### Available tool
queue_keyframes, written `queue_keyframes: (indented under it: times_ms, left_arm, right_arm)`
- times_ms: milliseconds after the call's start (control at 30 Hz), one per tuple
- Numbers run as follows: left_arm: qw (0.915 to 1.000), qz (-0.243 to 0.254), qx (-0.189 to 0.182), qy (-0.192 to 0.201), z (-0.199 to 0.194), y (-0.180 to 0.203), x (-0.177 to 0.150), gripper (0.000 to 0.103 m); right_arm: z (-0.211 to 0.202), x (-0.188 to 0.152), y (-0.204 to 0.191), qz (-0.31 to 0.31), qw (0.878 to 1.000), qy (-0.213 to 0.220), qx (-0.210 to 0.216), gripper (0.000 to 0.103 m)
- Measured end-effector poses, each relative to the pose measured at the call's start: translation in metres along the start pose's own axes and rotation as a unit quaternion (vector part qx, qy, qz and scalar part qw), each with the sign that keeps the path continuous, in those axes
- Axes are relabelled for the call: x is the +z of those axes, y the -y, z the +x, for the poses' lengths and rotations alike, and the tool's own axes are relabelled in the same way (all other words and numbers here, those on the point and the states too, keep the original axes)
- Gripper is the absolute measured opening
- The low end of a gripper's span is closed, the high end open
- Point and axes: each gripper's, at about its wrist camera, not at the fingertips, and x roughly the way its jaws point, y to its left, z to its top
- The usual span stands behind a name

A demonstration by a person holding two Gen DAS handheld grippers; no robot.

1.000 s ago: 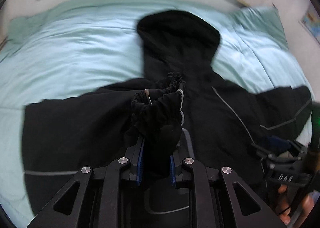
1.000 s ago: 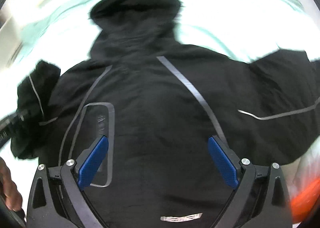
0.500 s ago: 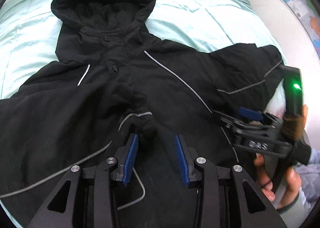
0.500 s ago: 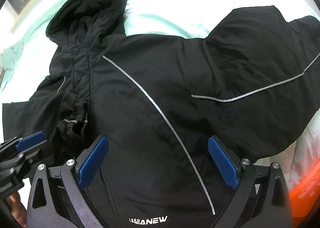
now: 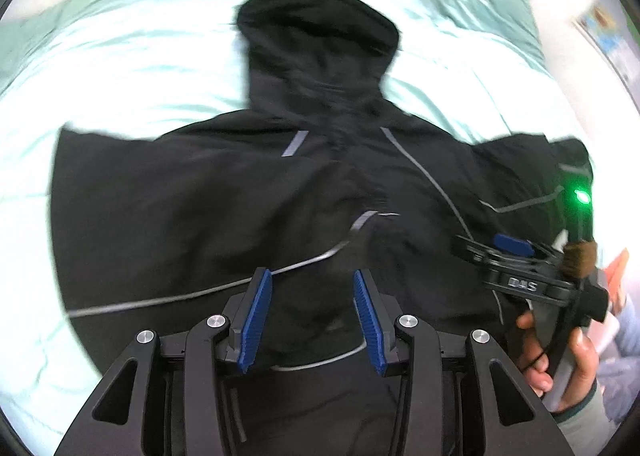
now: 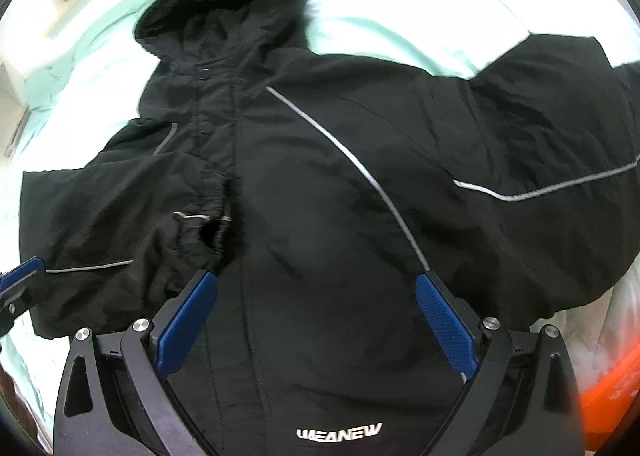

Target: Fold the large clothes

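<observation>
The black hooded jacket (image 6: 320, 184) lies front side up on the light green bed cover (image 5: 120, 68), with the hood (image 5: 316, 28) at the far end and the hem at the near end, under both tools. One sleeve is folded in over the chest, and its gathered cuff (image 6: 204, 224) rests just beside the closed front line. The other sleeve (image 6: 540, 160) is spread out to the right side, with a grey reflective stripe along it. The left gripper (image 5: 312, 312) hangs above the lower part of the jacket with its blue pads (image 5: 256, 320) moderately apart, and no cloth is between them. The right gripper (image 6: 316, 320) is spread wide over the body of the jacket, near the printed logo (image 6: 339, 433), and it is also empty. In my judgement the first sleeve fold is done and the second sleeve is the step in hand. The next move probably asks the right gripper to travel right to the spread sleeve, close on the cloth near its end, and bring it across the chest. The padded cloth looks thick and may slip from a shallow pinch.
</observation>
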Motion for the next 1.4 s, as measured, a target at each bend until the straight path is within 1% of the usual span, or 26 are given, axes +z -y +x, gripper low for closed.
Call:
queue_keyframes:
  times_ms: [100,167,233,300,400,467,500,567,667,767,800,833,867,933,1033,1100,1133,1167,1200,1267,1300,1333,1367,1400]
  left_arm:
    - [0.9986,-0.052,0.01,0.004,-0.007,-0.036,-0.006,0.044]
    - [0.9968,-0.077,0.019,0.008,-0.012,-0.054,-0.012,0.044]
    - [0.9949,-0.095,0.029,0.017,-0.016,-0.072,-0.019,0.044]
    - [0.9935,-0.108,0.031,0.019,-0.017,-0.085,-0.023,0.044]
    - [0.9906,-0.132,0.031,0.019,-0.014,-0.103,-0.026,0.044]
    - [0.9896,-0.138,0.034,0.018,-0.012,-0.109,-0.027,0.044]
    - [0.9894,-0.14,0.036,0.018,-0.01,-0.11,-0.027,0.044]
    - [0.9895,-0.139,0.035,0.019,-0.009,-0.113,-0.028,0.044]
    - [0.9898,-0.136,0.035,0.02,-0.01,-0.113,-0.029,0.044]
    - [0.9896,-0.137,0.038,0.021,-0.01,-0.113,-0.028,0.044]
    - [0.9894,-0.138,0.039,0.021,-0.011,-0.112,-0.028,0.044]
    - [0.9893,-0.139,0.038,0.022,-0.012,-0.112,-0.028,0.044]
    - [0.9893,-0.139,0.038,0.023,-0.014,-0.11,-0.028,0.044]
    - [0.9893,-0.135,0.044,0.033,-0.021,-0.105,-0.026,0.044]
    - [0.9899,-0.124,0.042,0.053,-0.038,-0.094,-0.015,0.044]
    - [0.9904,-0.114,0.032,0.072,-0.048,-0.083,-0.006,0.044]
    - [0.9907,-0.105,0.025,0.083,-0.052,-0.075,0.0,0.044]
    - [0.9912,-0.098,0.021,0.087,-0.053,-0.069,0.003,0.044]
    - [0.9922,-0.085,0.015,0.09,-0.05,-0.061,0.009,0.044]
    - [0.994,-0.07,0.011,0.083,-0.036,-0.05,0.018,0.045]
    - [0.9951,-0.064,0.007,0.075,-0.025,-0.047,0.021,0.045]
    - [0.9963,-0.058,0.002,0.063,-0.008,-0.043,0.024,0.045]
    - [0.9974,-0.054,0.003,0.048,0.01,-0.042,0.026,0.045]
    - [0.9983,-0.049,0.011,0.031,0.029,-0.039,0.029,0.045]
  right_arm:
    - [-0.002,0.0,-0.009,-0.008,1.0,0.004,0.026,0.1]
    - [-0.003,0.0,-0.015,-0.012,0.999,0.007,0.047,0.1]
    - [-0.001,0.001,-0.023,-0.019,0.998,0.006,0.068,0.1]
    - [0.003,0.003,-0.036,-0.034,0.996,0.0,0.088,0.1]
    - [0.013,0.008,-0.052,-0.042,0.994,-0.007,0.099,0.1]
    - [0.028,0.011,-0.057,-0.035,0.995,-0.021,0.09,0.099]
    - [0.035,0.014,-0.059,-0.034,0.995,-0.029,0.087,0.095]
    - [0.056,0.02,-0.064,-0.026,0.992,-0.061,0.108,0.079]
    - [0.076,0.025,-0.068,-0.002,0.984,-0.091,0.155,0.078]
    - [0.093,0.026,-0.077,0.006,0.978,-0.108,0.181,0.077]
    - [0.096,0.025,-0.08,0.003,0.976,-0.11,0.189,0.071]
    - [0.095,0.024,-0.083,-0.003,0.974,-0.107,0.2,0.047]
    - [0.09,0.024,-0.085,-0.016,0.977,-0.096,0.192,0.034]
    - [0.071,0.025,-0.086,-0.035,0.981,-0.064,0.178,0.031]
    - [0.024,0.027,-0.072,-0.06,0.99,0.004,0.13,0.03]
    - [-0.011,0.031,-0.054,-0.073,0.993,0.051,0.08,0.03]
    - [-0.028,0.032,-0.043,-0.078,0.993,0.075,0.046,0.03]
    - [-0.045,0.033,-0.028,-0.08,0.992,0.101,0.006,0.03]
    - [-0.057,0.034,-0.012,-0.075,0.99,0.117,-0.023,0.03]
    - [-0.064,0.037,0.02,-0.051,0.99,0.118,-0.055,0.03]
    - [-0.058,0.038,0.037,-0.033,0.992,0.104,-0.063,0.03]
    - [-0.05,0.039,0.045,-0.019,0.993,0.092,-0.072,0.03]
    - [-0.037,0.036,0.059,-0.002,0.994,0.072,-0.085,0.03]
    - [-0.021,0.032,0.069,0.012,0.994,0.047,-0.095,0.03]
